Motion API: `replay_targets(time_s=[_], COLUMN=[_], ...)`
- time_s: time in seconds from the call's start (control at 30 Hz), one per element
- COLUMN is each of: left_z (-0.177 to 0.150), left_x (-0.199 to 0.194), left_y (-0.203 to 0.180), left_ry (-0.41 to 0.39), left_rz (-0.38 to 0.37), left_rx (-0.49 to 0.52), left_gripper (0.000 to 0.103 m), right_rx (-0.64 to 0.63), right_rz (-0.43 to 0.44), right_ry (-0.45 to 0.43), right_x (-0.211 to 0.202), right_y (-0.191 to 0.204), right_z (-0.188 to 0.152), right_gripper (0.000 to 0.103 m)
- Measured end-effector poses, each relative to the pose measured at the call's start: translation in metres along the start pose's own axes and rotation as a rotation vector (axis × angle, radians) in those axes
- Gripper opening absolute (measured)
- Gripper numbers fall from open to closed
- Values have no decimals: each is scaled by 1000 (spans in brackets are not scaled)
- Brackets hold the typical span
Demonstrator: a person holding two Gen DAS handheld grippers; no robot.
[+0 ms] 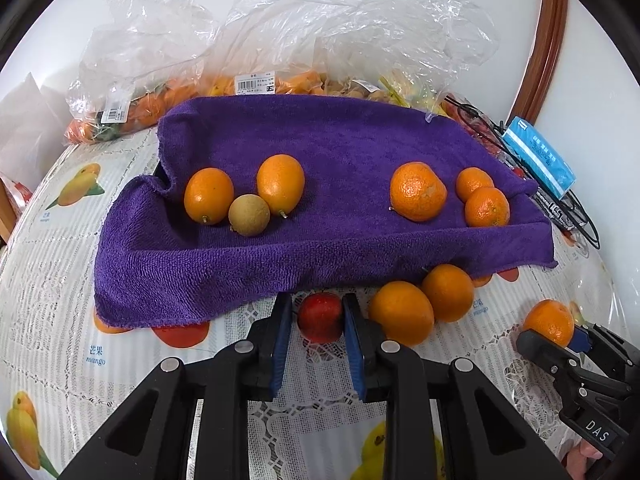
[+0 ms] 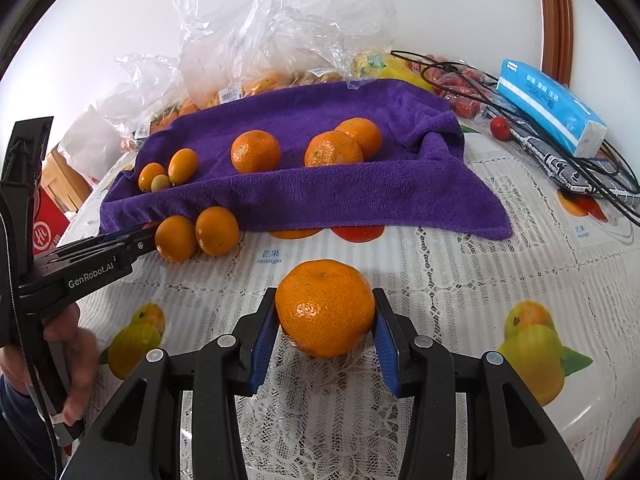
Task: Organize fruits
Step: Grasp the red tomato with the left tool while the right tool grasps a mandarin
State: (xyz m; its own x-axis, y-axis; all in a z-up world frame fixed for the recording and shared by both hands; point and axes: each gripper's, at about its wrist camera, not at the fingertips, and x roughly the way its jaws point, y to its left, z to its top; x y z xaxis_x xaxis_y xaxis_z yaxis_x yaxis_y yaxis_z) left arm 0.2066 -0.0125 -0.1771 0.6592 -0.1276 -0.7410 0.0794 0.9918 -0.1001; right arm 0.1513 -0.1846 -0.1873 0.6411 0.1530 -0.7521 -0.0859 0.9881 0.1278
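A purple towel (image 1: 320,148) lies on the table and also shows in the right wrist view (image 2: 320,196). On it, at the left, are two kumquats (image 1: 280,184) and a small brown longan (image 1: 249,215); at the right are three mandarins (image 1: 418,191). My left gripper (image 1: 318,318) is shut on a small red fruit (image 1: 320,317) at the towel's front edge. Two loose kumquats (image 1: 401,313) lie just right of it. My right gripper (image 2: 325,316) is shut on a mandarin (image 2: 325,307) on the tablecloth, in front of the towel.
Clear plastic bags of fruit (image 1: 280,40) stand behind the towel. A blue tissue pack (image 2: 550,108), black cables (image 2: 520,112) and a small red fruit (image 2: 500,128) lie at the right. The table has a fruit-print cloth (image 2: 460,300).
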Motion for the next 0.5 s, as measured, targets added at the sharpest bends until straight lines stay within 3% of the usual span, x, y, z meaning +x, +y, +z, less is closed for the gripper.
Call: replay_targets(time_s=[0.2,0.5], left_z=[-2,-2], left_x=[-2,-18], left_y=[2,0], left_ry=[-7,-57], left_rz=[-4,-61], left_rx=[-9,-2], left_gripper=[24,24], right_rx=[-27,32], right_rz=[-31,11], right_ry=[1,-25], right_x=[0,-4], right_y=[6,-4], right_z=[-1,-2], right_gripper=[44,44])
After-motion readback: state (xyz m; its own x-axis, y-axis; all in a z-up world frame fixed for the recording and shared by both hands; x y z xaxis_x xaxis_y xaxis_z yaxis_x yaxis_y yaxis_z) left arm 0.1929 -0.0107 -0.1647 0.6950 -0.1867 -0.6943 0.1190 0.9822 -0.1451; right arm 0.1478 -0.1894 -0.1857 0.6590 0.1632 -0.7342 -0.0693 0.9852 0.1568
